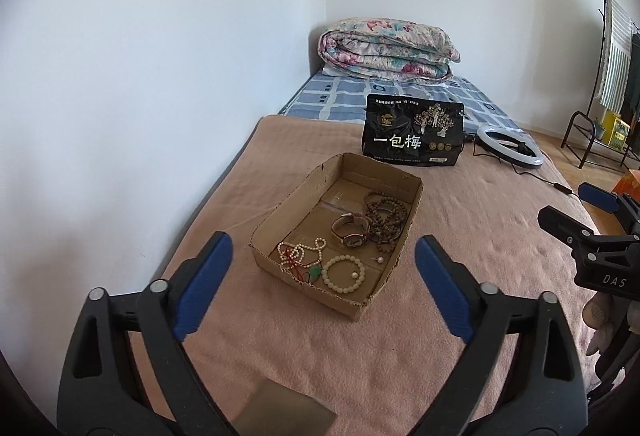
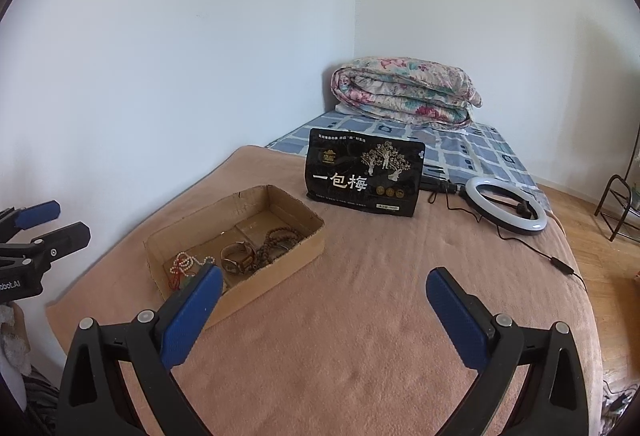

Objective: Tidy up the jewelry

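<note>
Tongs on the left (image 1: 324, 264) stand wide apart with nothing between the blue pads, low in the left wrist view and hanging over the pink blanket (image 1: 460, 236) just short of the cardboard tray (image 1: 280, 220). Right tongs (image 2: 324, 296) are likewise spread, empty, at the bottom of the right wrist view, with the tray up and to their left. Inside the tray lie the jewelry pieces: a pale bead bracelet (image 1: 344, 273) near the front wall, a white bead necklace with red cord (image 1: 298, 256) to its left, a watch (image 1: 352, 232) in the middle, and dark wooden prayer beads (image 1: 386, 216) toward the right rear. A small pearl-like stud (image 1: 380, 259) rests on the tray floor right of the bracelet. Beyond the tray, upright on the blanket, stands a black snack bag (image 1: 414, 136), and to its right a ring light (image 1: 510, 146) lies flat with its cord trailing. A folded floral quilt (image 1: 386, 50) sits at the far end of the bed, in the corner of the room.
</note>
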The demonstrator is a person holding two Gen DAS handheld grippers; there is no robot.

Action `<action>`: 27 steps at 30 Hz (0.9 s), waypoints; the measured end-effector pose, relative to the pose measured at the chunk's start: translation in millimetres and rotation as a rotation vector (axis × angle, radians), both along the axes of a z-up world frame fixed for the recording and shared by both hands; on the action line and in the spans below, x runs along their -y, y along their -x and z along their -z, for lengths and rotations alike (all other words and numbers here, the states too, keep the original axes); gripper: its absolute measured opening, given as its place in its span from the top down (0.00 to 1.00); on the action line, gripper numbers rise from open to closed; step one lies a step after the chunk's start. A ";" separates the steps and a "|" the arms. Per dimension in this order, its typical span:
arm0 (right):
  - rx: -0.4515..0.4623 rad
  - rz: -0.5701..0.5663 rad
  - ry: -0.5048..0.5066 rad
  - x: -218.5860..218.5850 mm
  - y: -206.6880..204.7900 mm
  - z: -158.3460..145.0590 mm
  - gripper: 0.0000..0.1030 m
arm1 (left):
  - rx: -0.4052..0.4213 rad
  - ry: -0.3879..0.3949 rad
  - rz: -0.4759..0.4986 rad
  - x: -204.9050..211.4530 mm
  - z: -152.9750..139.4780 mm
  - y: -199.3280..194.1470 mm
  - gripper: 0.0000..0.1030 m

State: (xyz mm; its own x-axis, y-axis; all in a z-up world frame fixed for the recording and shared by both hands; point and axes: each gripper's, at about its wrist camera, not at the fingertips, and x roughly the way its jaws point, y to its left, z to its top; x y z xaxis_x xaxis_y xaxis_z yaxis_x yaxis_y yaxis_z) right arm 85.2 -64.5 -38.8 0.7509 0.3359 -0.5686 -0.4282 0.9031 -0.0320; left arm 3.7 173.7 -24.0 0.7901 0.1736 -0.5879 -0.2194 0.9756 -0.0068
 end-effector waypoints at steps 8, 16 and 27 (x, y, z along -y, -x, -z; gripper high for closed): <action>-0.017 0.007 0.021 5.2 2.3 8.1 0.00 | 0.013 -0.048 0.014 13.2 -0.6 3.5 0.01; -0.023 0.008 0.019 7.8 2.7 9.4 0.00 | 0.004 -0.045 0.010 15.5 0.2 0.8 0.01; -0.039 -0.008 0.016 3.7 2.5 14.3 0.00 | -0.018 -0.012 0.002 13.3 4.2 -1.0 0.01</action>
